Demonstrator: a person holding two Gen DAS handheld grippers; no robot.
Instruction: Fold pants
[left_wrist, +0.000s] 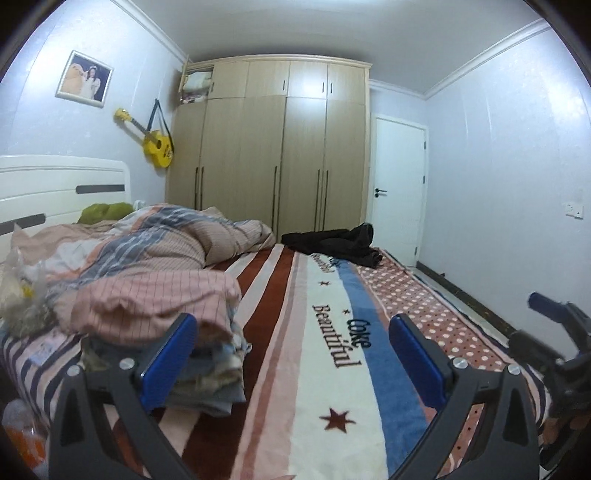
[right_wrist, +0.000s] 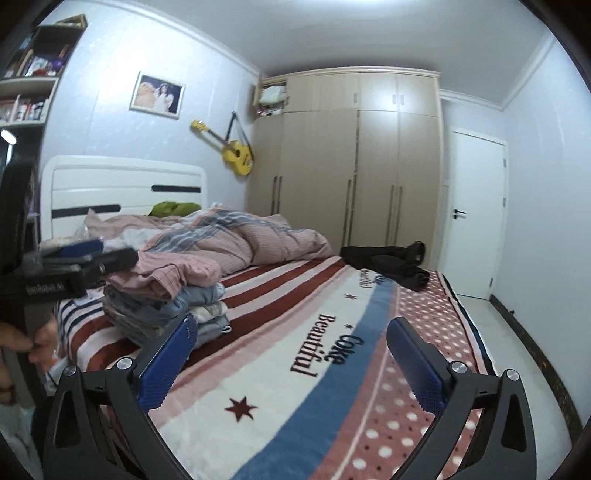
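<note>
Dark pants (left_wrist: 334, 243) lie crumpled at the far end of the striped blanket (left_wrist: 325, 369), near the wardrobe; they also show in the right wrist view (right_wrist: 388, 260). My left gripper (left_wrist: 293, 332) is open and empty, held over the near part of the bed, far from the pants. My right gripper (right_wrist: 291, 336) is open and empty too, also over the near blanket. The right gripper shows at the right edge of the left wrist view (left_wrist: 554, 332). The left gripper shows at the left edge of the right wrist view (right_wrist: 88, 254).
A stack of folded clothes (right_wrist: 166, 295) sits on the bed's left side, also in the left wrist view (left_wrist: 207, 354). A rumpled pink duvet (left_wrist: 155, 243) lies behind it. A wardrobe (left_wrist: 273, 147), a white door (left_wrist: 397, 184) and floor on the right (right_wrist: 517, 332) bound the bed.
</note>
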